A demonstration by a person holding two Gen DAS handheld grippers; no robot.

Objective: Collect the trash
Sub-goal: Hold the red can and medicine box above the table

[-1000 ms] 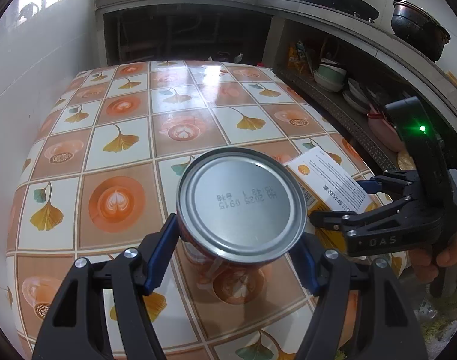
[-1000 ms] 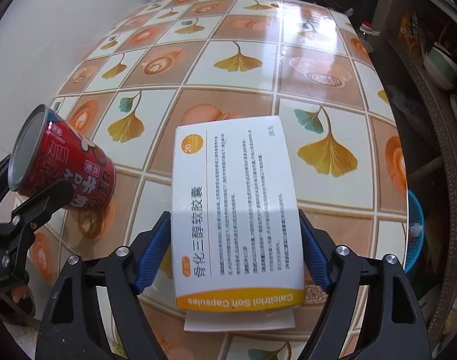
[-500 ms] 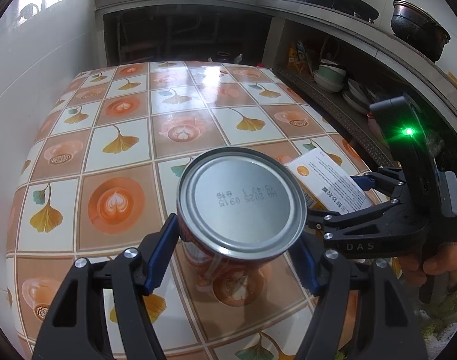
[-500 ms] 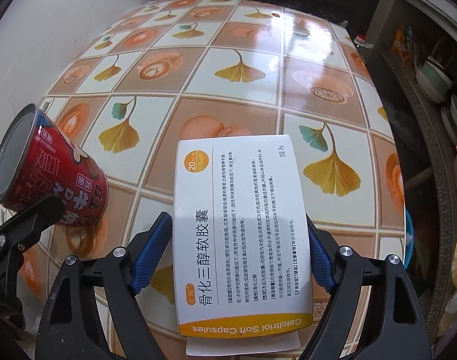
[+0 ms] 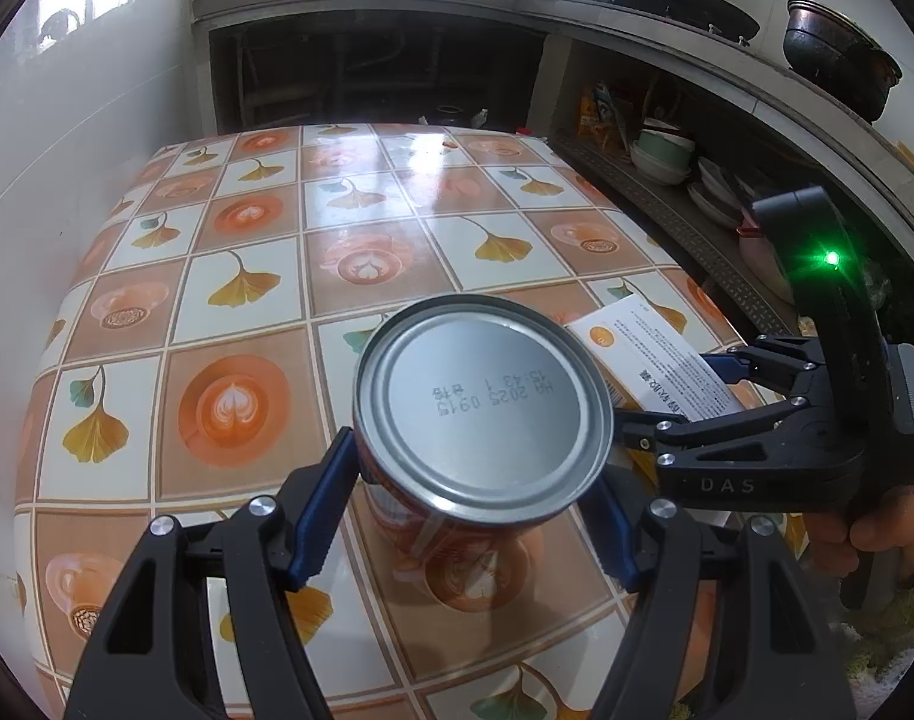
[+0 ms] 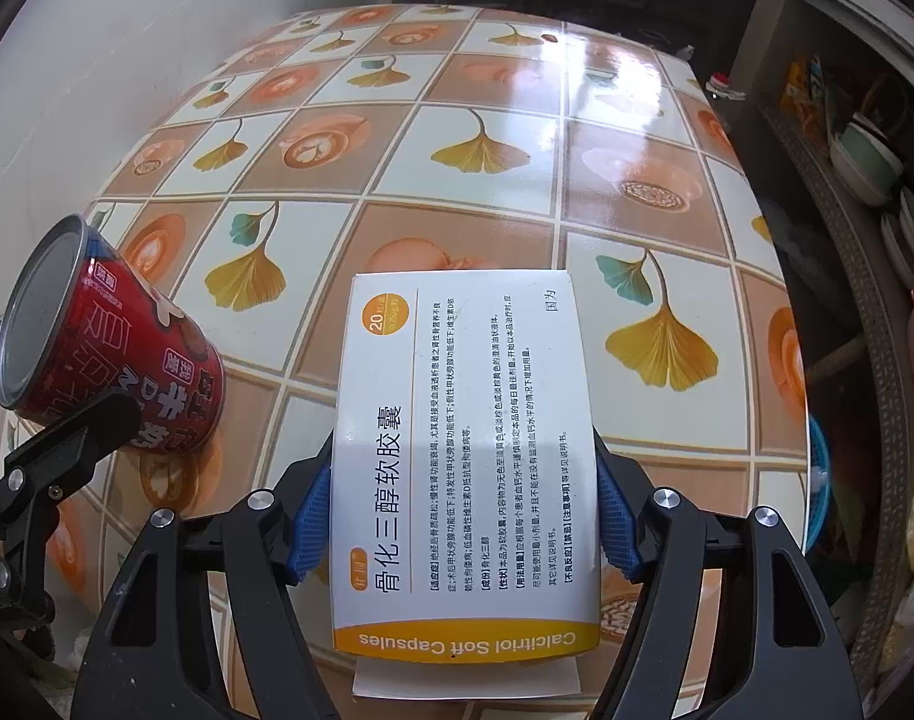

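Both my grippers grab trash near the table's (image 6: 667, 120) front edge.
My left gripper (image 5: 469, 516) squeezes the red can (image 5: 484, 408); my right gripper (image 6: 463, 516) has just been closing and now seems to pinch the white box (image 6: 463, 438).

left wrist: looked down close over the can (image 5: 484, 408).
right wrist: steeper, over the box (image 6: 463, 456).
shared: tiled table (image 5: 247, 300).

- One red can (image 5: 484, 414) with a silver end, on the tabletop (image 5: 253, 276).
- One white-and-orange medicine box (image 6: 466, 462), flat on the same tabletop.
- Two grippers: left gripper (image 5: 463, 516) around the can, right gripper (image 6: 463, 519) around the box.
- Two blue-padded fingers (image 6: 310, 516) on each gripper.
- One hand (image 5: 865, 531) visible, on the right gripper's handle.
- One dark pot (image 5: 838, 54) on the upper ledge.
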